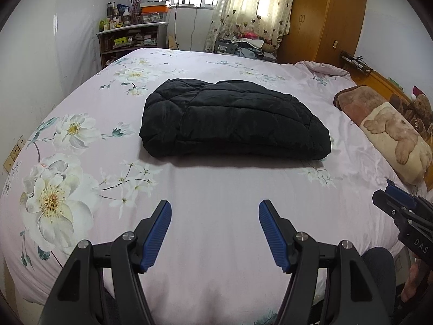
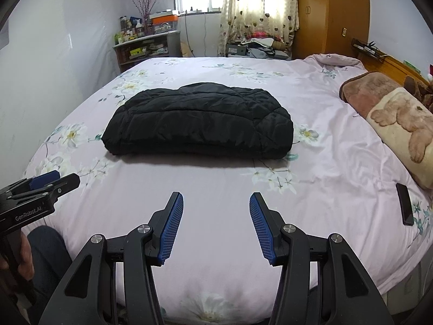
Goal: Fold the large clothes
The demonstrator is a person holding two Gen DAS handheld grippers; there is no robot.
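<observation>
One bed (image 1: 216, 216) fills most of both views and serves as the reference surface; its cover is a pale pink sheet printed with large white flowers and lies mostly smooth, with shallow creases. Beyond the far edge of the bed stand a tall orange-brown wooden wardrobe (image 1: 324, 13), a heart-patterned curtain (image 1: 254, 8) over a barred window, and a cluttered grey shelf unit (image 1: 130, 38) against the white wall. At the head end of the bed, along its right side, lies a plush brown-and-cream pillow (image 1: 392, 132) showing a bear figure. At the middle of the bed rests the black quilted jacket (image 1: 232, 119), folded into a thick, roughly rectangular bundle with stitched puffy panels and rounded corners. Near the bed's right edge, below the pillow, a flat black phone (image 2: 405, 204) lies on the sheet.

Over the near edge of the bed, the left gripper (image 1: 215, 211) hovers with jaws spread wide, empty. The right gripper (image 2: 216, 203) hovers alongside, jaws likewise spread and empty. Both carry ribbed blue pads (image 1: 158, 233) on black arms and are well apart from the jacket.
</observation>
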